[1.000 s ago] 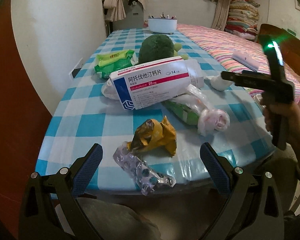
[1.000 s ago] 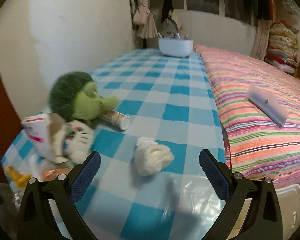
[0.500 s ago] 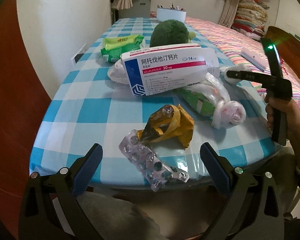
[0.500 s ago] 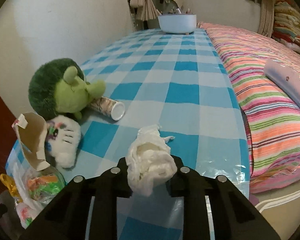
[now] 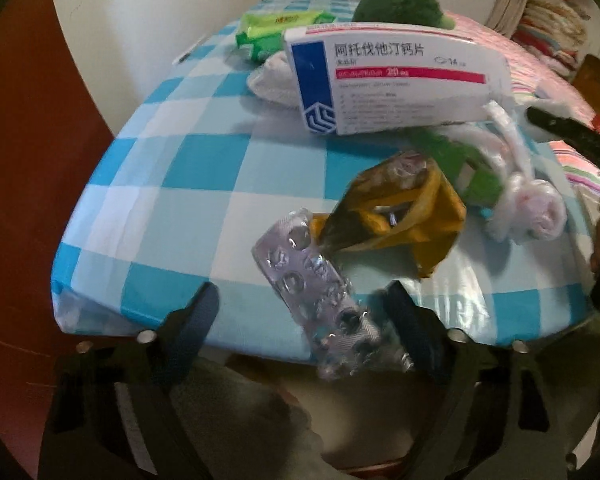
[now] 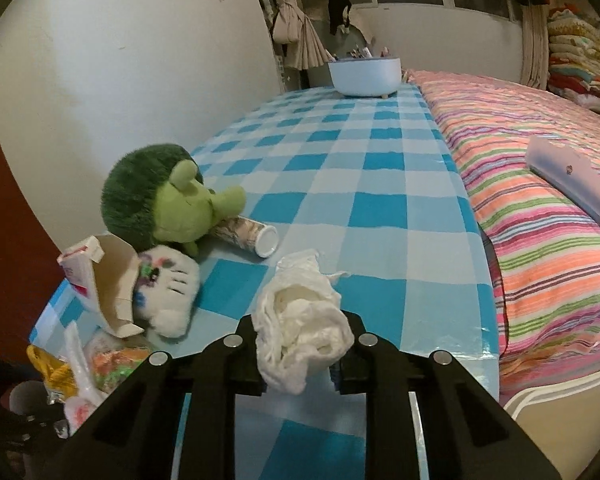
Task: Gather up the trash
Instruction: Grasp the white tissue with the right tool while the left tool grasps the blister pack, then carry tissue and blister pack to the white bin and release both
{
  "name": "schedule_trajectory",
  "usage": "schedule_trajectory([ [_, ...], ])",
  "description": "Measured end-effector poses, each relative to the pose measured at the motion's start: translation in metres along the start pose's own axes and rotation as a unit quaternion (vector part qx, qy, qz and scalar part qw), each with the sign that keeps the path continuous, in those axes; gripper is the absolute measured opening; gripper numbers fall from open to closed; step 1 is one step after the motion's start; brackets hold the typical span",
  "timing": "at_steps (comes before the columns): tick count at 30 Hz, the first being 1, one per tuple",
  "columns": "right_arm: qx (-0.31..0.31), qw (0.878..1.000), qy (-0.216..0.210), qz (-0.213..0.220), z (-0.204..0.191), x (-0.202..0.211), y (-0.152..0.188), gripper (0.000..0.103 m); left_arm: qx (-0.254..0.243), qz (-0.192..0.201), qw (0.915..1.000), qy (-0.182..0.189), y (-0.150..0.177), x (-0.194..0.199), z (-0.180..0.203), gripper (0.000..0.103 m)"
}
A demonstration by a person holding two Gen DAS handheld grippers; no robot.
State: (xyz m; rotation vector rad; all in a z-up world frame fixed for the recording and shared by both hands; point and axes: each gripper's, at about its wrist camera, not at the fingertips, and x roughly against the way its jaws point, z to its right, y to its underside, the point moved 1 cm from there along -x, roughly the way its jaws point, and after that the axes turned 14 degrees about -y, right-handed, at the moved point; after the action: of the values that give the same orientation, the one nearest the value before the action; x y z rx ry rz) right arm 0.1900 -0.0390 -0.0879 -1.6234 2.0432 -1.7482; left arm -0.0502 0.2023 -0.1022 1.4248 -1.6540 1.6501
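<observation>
My right gripper [image 6: 302, 354] is shut on a crumpled white tissue [image 6: 304, 328] and holds it just above the checked table [image 6: 376, 208]. My left gripper [image 5: 300, 312] is open at the table's near edge, its fingers on either side of an empty silver blister pack [image 5: 320, 300] that overhangs the edge. Just beyond lies a crumpled yellow wrapper [image 5: 400, 216]. A white and blue medicine box [image 5: 396, 84] stands behind it, and a knotted white plastic bag [image 5: 528, 200] lies to the right.
A green plush toy [image 6: 160, 196], a white plush [image 6: 168, 292], a small tube [image 6: 248, 236] and the torn medicine box [image 6: 100, 280] sit at the table's left. A green packet [image 5: 276, 28] lies farther back. A white bowl [image 6: 364, 74] stands at the far end. A striped bed [image 6: 540, 208] borders the right.
My right gripper closed on the tissue and lifted it slightly. My left gripper moved forward and down to the blister pack, its jaws narrowing around it.
</observation>
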Motion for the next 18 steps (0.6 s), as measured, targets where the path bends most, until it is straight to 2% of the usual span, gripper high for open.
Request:
schedule_trajectory([
  [2, 0.0, 1.0, -0.003, 0.008, -0.001, 0.004, -0.001, 0.021, 0.001, -0.001, 1.0, -0.006, -0.002, 0.001, 0.0, 0.068],
  [3, -0.001, 1.0, -0.006, 0.01, -0.001, 0.005, -0.001, 0.021, 0.005, -0.002, 1.0, -0.008, -0.003, 0.0, -0.001, 0.062],
  [5, -0.001, 1.0, -0.008, 0.016, -0.002, 0.008, -0.002, 0.021, 0.012, 0.0, 0.9998, -0.013, -0.006, 0.0, -0.003, 0.048],
  [6, -0.001, 1.0, -0.009, 0.02, -0.002, 0.01, -0.002, 0.021, 0.016, 0.001, 0.9998, -0.016, -0.008, -0.001, -0.004, 0.033],
  [10, 0.001, 0.999, -0.016, 0.033, -0.005, 0.015, -0.004, 0.021, 0.015, 0.005, 0.9998, -0.01, -0.017, -0.004, -0.004, 0.03],
  [14, 0.005, 0.999, -0.018, 0.047, -0.008, 0.022, -0.006, 0.021, 0.012, 0.043, 0.9985, -0.03, -0.031, -0.003, -0.001, 0.03],
  [18, 0.01, 0.998, -0.018, 0.062, -0.01, 0.03, -0.007, 0.021, 0.03, 0.064, 0.9973, -0.022, -0.049, 0.0, -0.004, 0.03],
])
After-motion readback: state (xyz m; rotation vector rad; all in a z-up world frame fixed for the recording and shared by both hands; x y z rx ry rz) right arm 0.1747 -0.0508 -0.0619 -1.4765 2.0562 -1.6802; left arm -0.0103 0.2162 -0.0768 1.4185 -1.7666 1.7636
